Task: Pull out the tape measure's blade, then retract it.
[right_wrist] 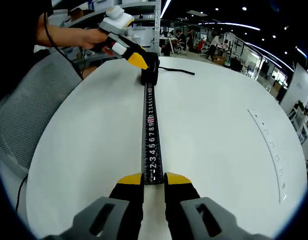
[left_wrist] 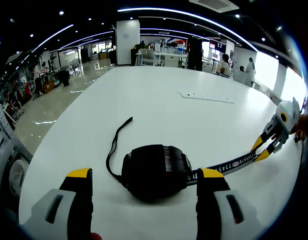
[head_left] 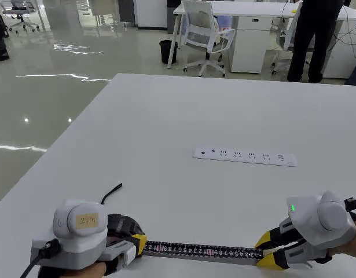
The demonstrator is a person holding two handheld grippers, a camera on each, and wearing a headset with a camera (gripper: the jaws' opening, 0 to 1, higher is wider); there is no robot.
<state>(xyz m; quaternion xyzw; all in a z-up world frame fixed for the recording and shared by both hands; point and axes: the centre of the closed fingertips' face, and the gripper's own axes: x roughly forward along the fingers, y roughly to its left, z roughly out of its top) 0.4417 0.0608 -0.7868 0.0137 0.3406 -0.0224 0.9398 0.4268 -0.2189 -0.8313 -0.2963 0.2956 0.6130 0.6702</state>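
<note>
Status check: the pull-out half looks mostly done to me. My right gripper [right_wrist: 154,178] has its jaws narrow, pinched on the tip of the black metal blade with white numbers [right_wrist: 151,125], near the right end of the white table [head_left: 166,127]. The blade lies flat along the near edge and runs from there to the chunky black tape measure case [left_wrist: 155,170] on the left. My left gripper [left_wrist: 143,174] has its jaws wide, straddling that case. One fingertip is just beside the blade mouth and the other has a bit of bare table between it and the case, so I'd call it bracing, not clamping. The case's black wrist strap [left_wrist: 116,145] trails off towards the far side. A white power strip [head_left: 245,156] sits well apart, further out. What's left, I reckon: maybe a little more pull, then the whole retract, feeding the blade back into the case without letting it whip.
</note>
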